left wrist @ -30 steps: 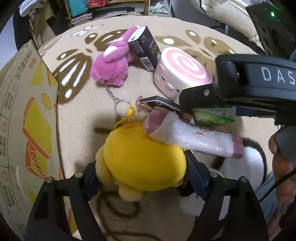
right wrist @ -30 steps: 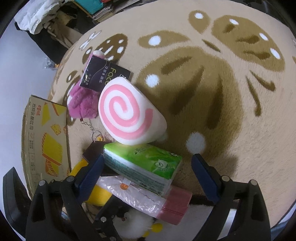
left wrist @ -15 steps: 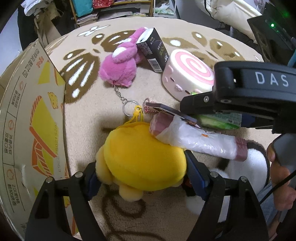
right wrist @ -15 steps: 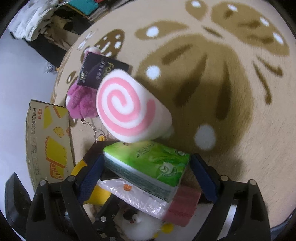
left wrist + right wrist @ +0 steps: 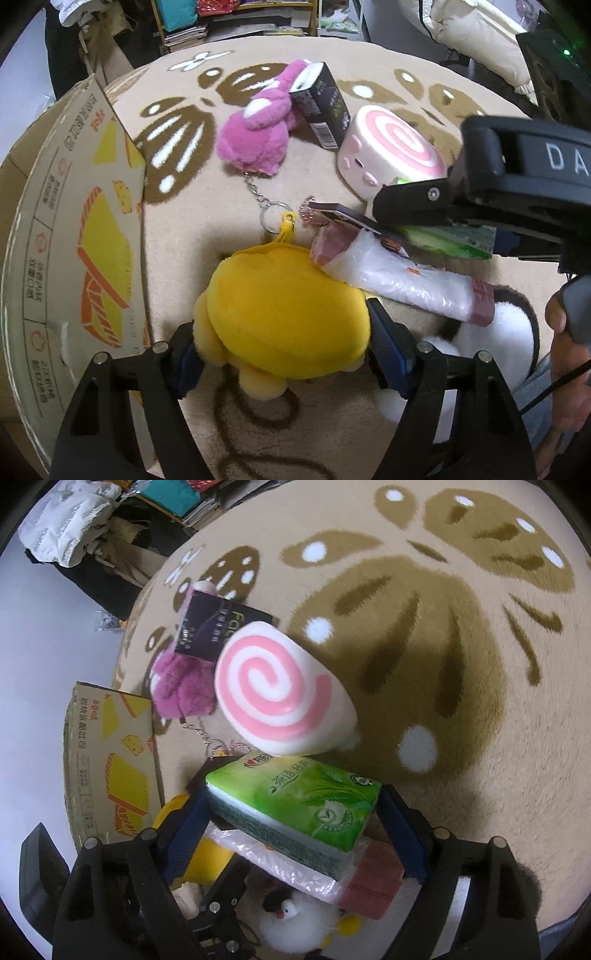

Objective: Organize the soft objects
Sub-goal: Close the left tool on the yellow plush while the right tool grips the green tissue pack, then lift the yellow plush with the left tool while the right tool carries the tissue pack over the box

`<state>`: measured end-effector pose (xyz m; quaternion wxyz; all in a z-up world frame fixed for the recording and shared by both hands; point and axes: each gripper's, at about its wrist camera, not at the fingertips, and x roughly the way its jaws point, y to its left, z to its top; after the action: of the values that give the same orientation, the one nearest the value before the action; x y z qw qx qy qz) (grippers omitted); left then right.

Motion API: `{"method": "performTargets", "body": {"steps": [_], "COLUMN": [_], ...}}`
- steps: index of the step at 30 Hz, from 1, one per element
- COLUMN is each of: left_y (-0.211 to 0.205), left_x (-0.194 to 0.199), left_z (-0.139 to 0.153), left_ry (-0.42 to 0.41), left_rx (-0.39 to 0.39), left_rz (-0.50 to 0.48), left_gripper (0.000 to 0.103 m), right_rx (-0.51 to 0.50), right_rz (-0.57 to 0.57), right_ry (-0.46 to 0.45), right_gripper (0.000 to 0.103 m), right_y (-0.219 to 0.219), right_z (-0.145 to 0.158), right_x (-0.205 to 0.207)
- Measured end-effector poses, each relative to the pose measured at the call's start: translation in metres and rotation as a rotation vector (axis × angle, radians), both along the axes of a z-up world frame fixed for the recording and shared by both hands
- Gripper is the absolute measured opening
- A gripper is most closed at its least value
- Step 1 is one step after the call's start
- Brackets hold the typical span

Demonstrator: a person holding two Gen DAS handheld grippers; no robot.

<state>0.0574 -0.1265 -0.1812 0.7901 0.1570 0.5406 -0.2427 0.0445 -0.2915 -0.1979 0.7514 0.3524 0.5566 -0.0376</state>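
Note:
My left gripper [image 5: 284, 350] is shut on a yellow plush toy [image 5: 284, 314], its blue pads pressing both sides. My right gripper [image 5: 295, 823] is shut on a green tissue pack [image 5: 295, 801] and holds it above the pile; it shows in the left wrist view [image 5: 450, 240] too. A pink plush with a keychain [image 5: 258, 140], a pink-swirl white squishy [image 5: 391, 147] and a white plush [image 5: 295, 919] lie on the beige rug [image 5: 480, 738].
A cardboard box [image 5: 66, 240] stands at the left. A black carton [image 5: 321, 103] leans on the pink plush. A plastic-wrapped pink roll [image 5: 406, 284] and a dark flat case [image 5: 347, 218] lie beside the yellow toy. Shelves and clutter stand beyond the rug.
The right gripper has closed in on the green tissue pack and raised it slightly. The left gripper stays on the yellow plush, its view drawn back a little.

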Motion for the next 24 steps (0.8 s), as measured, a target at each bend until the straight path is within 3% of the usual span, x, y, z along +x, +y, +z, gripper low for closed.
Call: {"method": "performTargets", "body": {"steps": [10, 24], "left_y": [0.008, 0.013], "left_x": [0.006, -0.008], "left_z": [0.014, 0.054], "left_ry": [-0.061, -0.201], "left_rx": [0.008, 0.01], "left_rz": [0.026, 0.038], "left_gripper": [0.067, 0.067], "right_rx": [-0.011, 0.009], "right_rz": [0.019, 0.024], "right_ry": [-0.019, -0.129], "right_gripper": [0.093, 0.093], "right_y": [0.0, -0.002], "right_z": [0.007, 0.037], "right_x": [0.001, -0.007]}}
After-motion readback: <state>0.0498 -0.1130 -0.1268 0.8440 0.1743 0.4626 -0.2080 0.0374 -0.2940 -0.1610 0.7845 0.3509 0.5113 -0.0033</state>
